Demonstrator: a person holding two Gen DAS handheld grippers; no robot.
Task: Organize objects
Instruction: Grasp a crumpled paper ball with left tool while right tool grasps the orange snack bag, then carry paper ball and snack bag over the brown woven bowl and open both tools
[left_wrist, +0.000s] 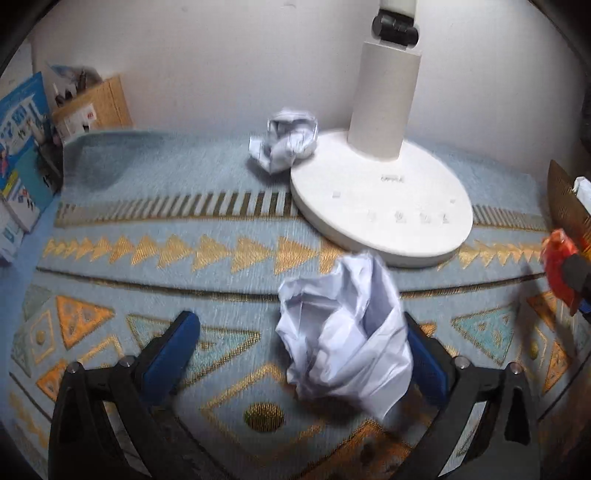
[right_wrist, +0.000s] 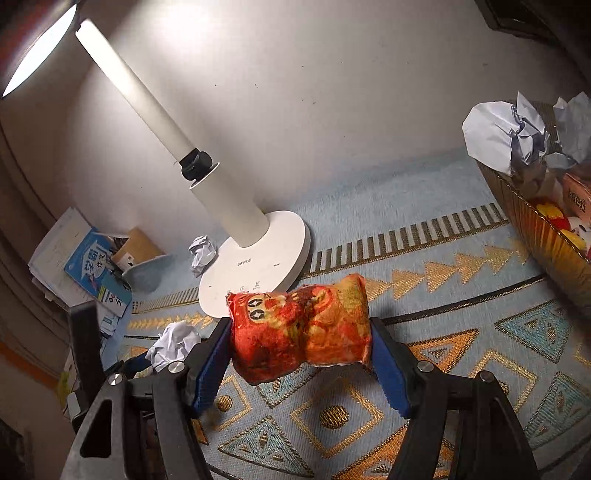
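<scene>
Now a paper ball (left_wrist: 345, 341) is framed by the wide-open left gripper (left_wrist: 301, 354). A red snack bag (right_wrist: 301, 326) is squeezed by the right gripper (right_wrist: 301, 354). If squeezed loosely, it could be dropped before the basket (right_wrist: 546, 236).

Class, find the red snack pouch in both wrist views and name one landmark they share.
Left wrist view: red snack pouch at the far right edge, partly cut off.
Right wrist view: pouch centre, clamped in the right tool.
Shared landmark: the white lamp base.

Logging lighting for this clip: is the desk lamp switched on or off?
On. The desk lamp head at top left of the right wrist view glows bright white and lights the wall behind it.
</scene>
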